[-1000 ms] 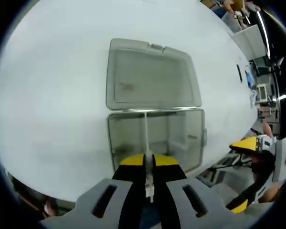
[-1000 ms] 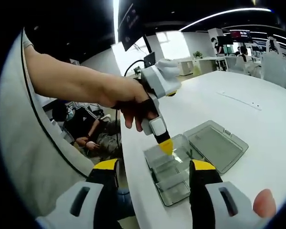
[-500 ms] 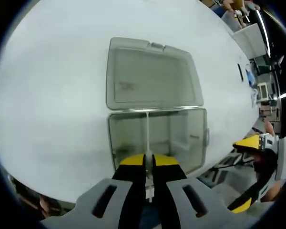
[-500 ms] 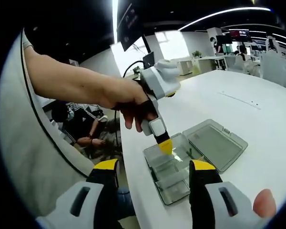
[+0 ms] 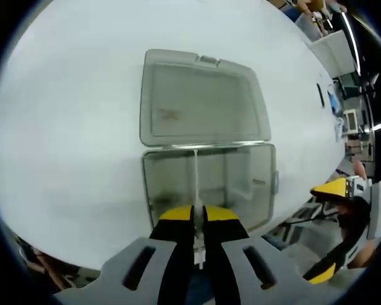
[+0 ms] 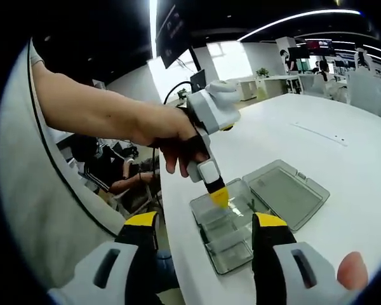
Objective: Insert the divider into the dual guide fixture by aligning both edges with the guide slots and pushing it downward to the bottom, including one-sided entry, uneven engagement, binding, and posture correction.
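My left gripper (image 5: 195, 219) has its jaws pinched together on the top edge of the divider (image 5: 195, 171), a thin clear plastic plate that I see edge-on, running down into the open clear box (image 5: 206, 181) that serves as the fixture. The box sits near the table (image 5: 63, 127) edge closest to me, its hinged lid (image 5: 200, 98) folded flat toward the table's middle. In the right gripper view the left gripper (image 6: 219, 197) points down into the near half of the box (image 6: 232, 232), my hand (image 6: 171, 136) wrapped round its handle.

My right gripper (image 6: 203, 251) hangs off the near edge of the table with its jaws apart, holding nothing.

I judge the divider light, stiff across its face but easy to flex or crack if forced, and slick between the pads. Holding it at the middle of the upper edge seems right to me, since that lets me rock it level if one side binds. Whether both edges sit in their slots I cannot tell.
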